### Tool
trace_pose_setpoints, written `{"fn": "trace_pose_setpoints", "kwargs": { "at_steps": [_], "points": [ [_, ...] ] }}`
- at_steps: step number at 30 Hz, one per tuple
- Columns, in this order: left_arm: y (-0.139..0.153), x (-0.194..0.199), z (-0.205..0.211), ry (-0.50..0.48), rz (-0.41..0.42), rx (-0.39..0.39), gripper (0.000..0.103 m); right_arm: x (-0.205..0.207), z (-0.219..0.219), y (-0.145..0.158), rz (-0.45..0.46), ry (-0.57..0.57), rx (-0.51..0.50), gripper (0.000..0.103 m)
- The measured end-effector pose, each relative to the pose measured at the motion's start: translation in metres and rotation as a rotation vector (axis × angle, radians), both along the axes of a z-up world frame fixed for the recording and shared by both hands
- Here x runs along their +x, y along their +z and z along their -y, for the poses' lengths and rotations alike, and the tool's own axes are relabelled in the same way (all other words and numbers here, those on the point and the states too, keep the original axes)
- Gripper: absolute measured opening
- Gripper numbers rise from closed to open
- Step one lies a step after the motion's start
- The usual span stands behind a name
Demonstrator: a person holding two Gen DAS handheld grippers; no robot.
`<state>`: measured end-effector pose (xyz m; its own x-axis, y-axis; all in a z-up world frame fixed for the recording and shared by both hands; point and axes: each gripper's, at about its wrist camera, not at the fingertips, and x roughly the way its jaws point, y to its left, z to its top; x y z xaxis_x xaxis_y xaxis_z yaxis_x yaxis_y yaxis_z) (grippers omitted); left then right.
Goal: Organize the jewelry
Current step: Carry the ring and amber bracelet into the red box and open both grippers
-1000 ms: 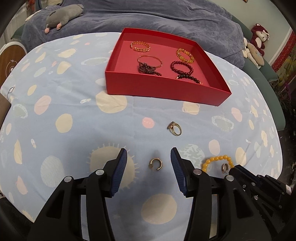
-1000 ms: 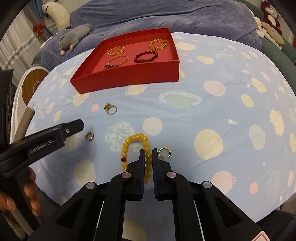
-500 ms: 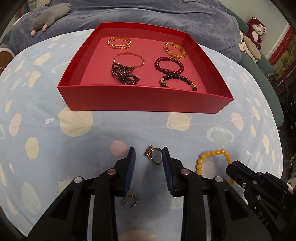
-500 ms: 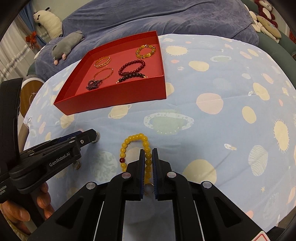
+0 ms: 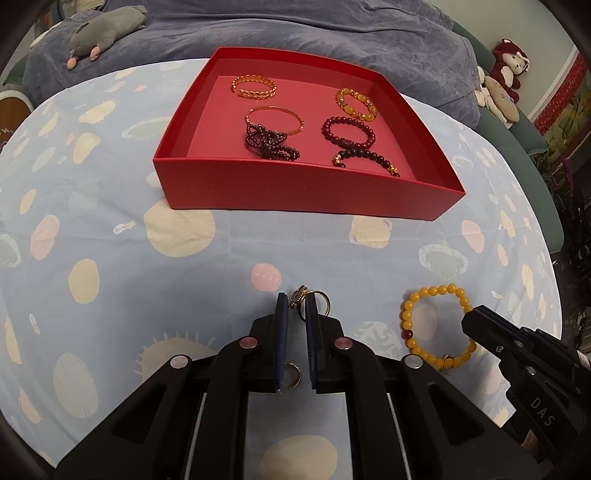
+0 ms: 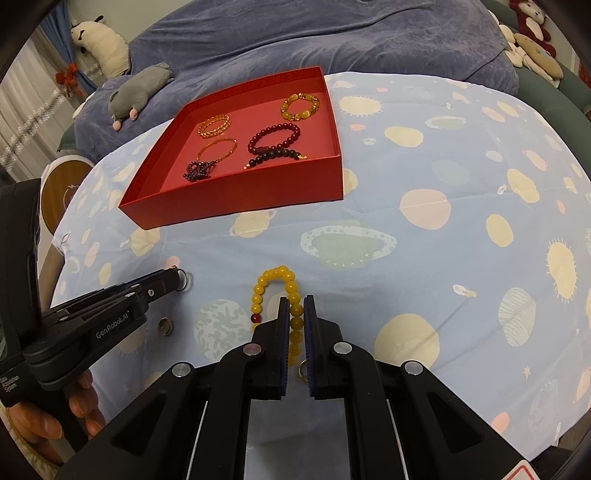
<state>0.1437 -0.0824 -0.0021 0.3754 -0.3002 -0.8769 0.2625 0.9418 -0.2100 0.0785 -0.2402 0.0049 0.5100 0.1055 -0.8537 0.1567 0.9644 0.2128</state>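
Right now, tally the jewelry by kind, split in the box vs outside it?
Bracelets in the red box: 6
Bracelets outside it: 1, the yellow bead bracelet
Rings outside it: 3, the stone-set ring, the open ring, and the small ring by the yellow beads
Total: 10

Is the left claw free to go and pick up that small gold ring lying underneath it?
Probably not yet: the left claw is already shut on another ring, so the small ring must wait.

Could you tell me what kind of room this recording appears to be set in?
Probably a bedroom or living room at home: plush toys sit on a blanket-draped sofa or bed, and a planet-print cloth covers the table holding a red jewelry tray.
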Motion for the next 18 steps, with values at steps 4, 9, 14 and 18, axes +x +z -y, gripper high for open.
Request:
{"fn": "trace_pose_setpoints", "kwargs": {
  "at_steps": [4,9,14,18],
  "points": [
    [0.013,-0.007,-0.007,0.0,0.001,-0.003,0.009,-0.001,-0.006,0.015,0.028,0.01,0.0,0.008],
    [0.033,-0.01,-0.011,-0.008,0.017,-0.001,0.009,0.003,-0.016,0.033,0.059,0.035,-0.007,0.008],
    [0.058,0.003,-0.013,-0.016,0.05,-0.026,0.009,0.022,-0.023,0.053,0.096,0.063,-0.005,0.008],
    [0.075,0.029,-0.008,-0.032,0.085,-0.032,0.009,0.054,-0.024,0.072,0.14,0.092,-0.016,0.008]
  ]
}}
